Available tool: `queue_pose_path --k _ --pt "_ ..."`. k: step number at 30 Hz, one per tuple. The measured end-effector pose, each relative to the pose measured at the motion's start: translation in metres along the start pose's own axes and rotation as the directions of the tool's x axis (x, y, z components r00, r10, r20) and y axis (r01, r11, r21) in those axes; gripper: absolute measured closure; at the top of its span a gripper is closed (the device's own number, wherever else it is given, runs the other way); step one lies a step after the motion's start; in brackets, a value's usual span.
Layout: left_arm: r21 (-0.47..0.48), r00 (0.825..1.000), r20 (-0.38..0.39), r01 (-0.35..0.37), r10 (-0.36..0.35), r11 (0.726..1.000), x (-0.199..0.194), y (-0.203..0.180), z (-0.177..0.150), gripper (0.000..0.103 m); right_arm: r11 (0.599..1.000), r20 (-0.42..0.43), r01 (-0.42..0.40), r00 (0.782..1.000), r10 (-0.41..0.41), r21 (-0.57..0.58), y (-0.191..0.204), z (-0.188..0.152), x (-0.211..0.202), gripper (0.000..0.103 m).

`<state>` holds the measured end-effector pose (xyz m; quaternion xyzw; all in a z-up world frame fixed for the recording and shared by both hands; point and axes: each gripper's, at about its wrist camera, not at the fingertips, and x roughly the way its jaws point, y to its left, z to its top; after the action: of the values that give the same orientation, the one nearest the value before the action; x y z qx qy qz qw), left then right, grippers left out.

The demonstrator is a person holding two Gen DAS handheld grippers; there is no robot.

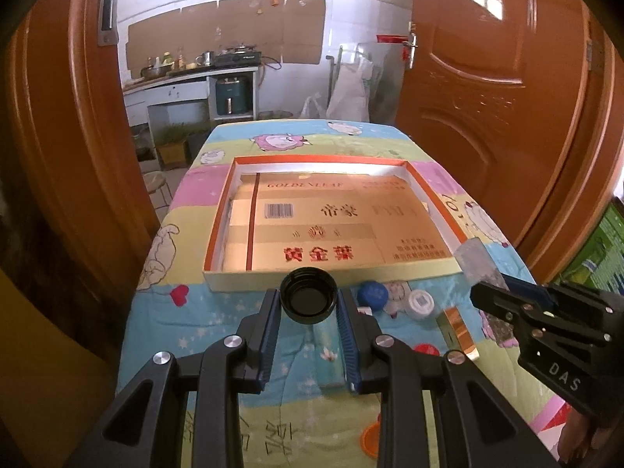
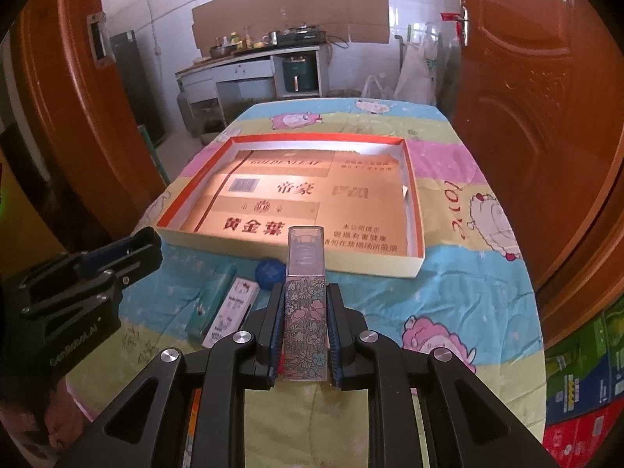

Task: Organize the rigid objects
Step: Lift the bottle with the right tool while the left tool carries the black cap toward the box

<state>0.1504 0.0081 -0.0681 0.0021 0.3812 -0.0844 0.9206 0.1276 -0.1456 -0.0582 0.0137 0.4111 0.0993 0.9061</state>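
My left gripper (image 1: 308,299) is shut on a round black bottle cap (image 1: 308,304), held hollow side up just in front of the shallow orange-rimmed box (image 1: 436,199). My right gripper (image 2: 306,290) is shut on a slim rectangular bottle (image 2: 305,319) with a floral print and a clear cap, also held in front of the box (image 2: 414,195). A flattened gold carton lines the box floor. In the left wrist view the right gripper (image 1: 493,292) enters from the right with the bottle (image 1: 477,261). In the right wrist view the left gripper (image 2: 146,247) shows at the left, its cap hidden.
On the cartoon-print cloth in front of the box lie a blue cap (image 1: 372,294), a white cap (image 1: 419,304), a gold box (image 1: 460,331) and a red cap (image 1: 427,349). A teal box (image 2: 212,304) and a white box (image 2: 232,312) lie nearby. Orange doors flank the table.
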Motion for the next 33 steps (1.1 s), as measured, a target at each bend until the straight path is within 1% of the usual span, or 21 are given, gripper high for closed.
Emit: queue_pose_path --k 9,13,21,25,28,33 --pt "-0.039 0.999 -0.038 -0.021 0.019 0.999 0.023 0.003 0.029 0.073 1.0 0.001 0.0 1.0 0.0 0.004 -0.013 0.021 0.013 0.083" --pt "-0.051 0.997 -0.067 -0.034 0.031 0.998 0.038 0.004 0.045 0.073 1.0 0.003 0.0 1.0 0.0 0.01 -0.023 0.035 0.021 0.083" --pt "-0.073 0.995 -0.093 -0.037 0.031 0.997 0.069 0.009 0.081 0.073 1.0 0.001 -0.005 1.0 0.005 0.0 -0.043 0.069 0.041 0.083" --pt "-0.065 0.994 -0.101 -0.039 0.032 0.997 0.086 0.011 0.101 0.073 1.0 -0.007 -0.017 1.0 0.017 -0.015 -0.051 0.09 0.056 0.083" --pt "-0.062 0.993 -0.115 -0.027 0.02 0.998 0.101 0.015 0.116 0.073 0.999 -0.016 -0.027 1.0 0.027 -0.025 -0.055 0.106 0.068 0.083" --pt "-0.034 0.988 -0.146 -0.047 0.041 0.998 0.13 0.016 0.135 0.073 0.998 -0.039 -0.059 0.998 0.058 -0.025 -0.062 0.13 0.094 0.083"
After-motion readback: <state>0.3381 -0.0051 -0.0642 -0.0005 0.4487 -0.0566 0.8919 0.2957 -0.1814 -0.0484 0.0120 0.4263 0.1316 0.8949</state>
